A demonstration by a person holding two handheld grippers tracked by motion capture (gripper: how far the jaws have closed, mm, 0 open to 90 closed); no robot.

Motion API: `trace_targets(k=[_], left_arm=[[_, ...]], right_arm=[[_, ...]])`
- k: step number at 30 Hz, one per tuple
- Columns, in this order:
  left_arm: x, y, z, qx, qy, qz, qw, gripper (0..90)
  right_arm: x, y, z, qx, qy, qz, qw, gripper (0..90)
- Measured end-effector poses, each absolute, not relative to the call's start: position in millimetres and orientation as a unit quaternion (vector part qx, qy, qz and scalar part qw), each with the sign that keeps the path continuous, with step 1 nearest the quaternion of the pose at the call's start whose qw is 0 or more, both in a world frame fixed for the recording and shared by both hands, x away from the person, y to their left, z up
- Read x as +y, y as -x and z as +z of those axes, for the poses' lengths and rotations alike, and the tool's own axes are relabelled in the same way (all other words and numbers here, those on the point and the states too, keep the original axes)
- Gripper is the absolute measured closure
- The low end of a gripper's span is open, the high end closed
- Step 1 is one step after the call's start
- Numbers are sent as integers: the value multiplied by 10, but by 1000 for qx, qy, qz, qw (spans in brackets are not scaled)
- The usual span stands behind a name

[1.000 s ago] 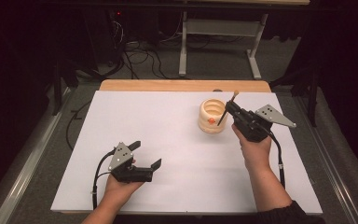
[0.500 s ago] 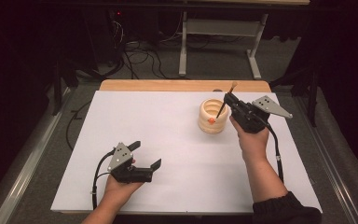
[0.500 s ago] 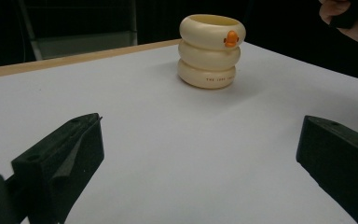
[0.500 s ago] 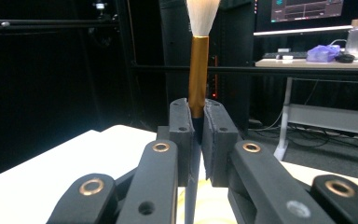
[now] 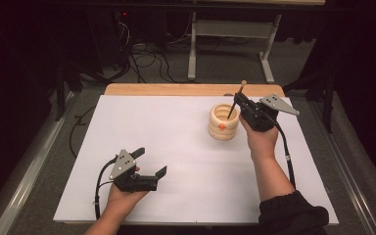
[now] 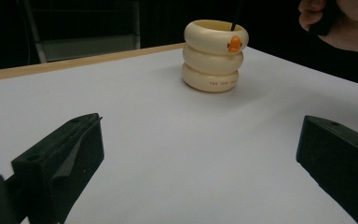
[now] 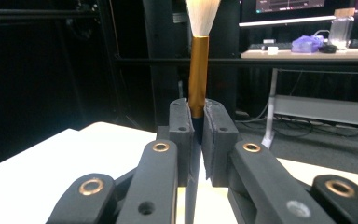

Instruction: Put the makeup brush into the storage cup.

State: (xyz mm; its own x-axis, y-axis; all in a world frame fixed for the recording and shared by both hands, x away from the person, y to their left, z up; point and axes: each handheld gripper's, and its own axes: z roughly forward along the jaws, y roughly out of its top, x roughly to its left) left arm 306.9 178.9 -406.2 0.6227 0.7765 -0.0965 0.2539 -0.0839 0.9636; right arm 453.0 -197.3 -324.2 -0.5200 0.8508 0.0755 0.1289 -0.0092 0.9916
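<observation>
The right claw point(image 5: 238, 100) pinches a slim black-handled, gold-ferruled brush point(image 7: 198, 70), tail inside the cream ringed holder point(image 5: 223, 122) below. Tilting could tip that holder. The left claw point(image 5: 149, 164) rests spread, empty

Lab: dark curtains, cable tangle point(image 5: 147, 58), monitor point(image 7: 289, 5).

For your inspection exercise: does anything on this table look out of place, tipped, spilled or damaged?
Nothing stands out. The holder stands upright on the white table, with no spill. The right gripper grips a brush, bristles up, its lower end at the holder's mouth. The left gripper waits open.
</observation>
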Motion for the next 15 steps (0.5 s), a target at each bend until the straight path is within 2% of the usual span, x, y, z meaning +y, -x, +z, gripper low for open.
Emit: trace_targets(k=[15], left_arm=[[1811, -3057, -4042, 367, -694, 231, 574, 14]], right_arm=[[-1914, -4637, -3395, 651, -400, 575, 293, 855]])
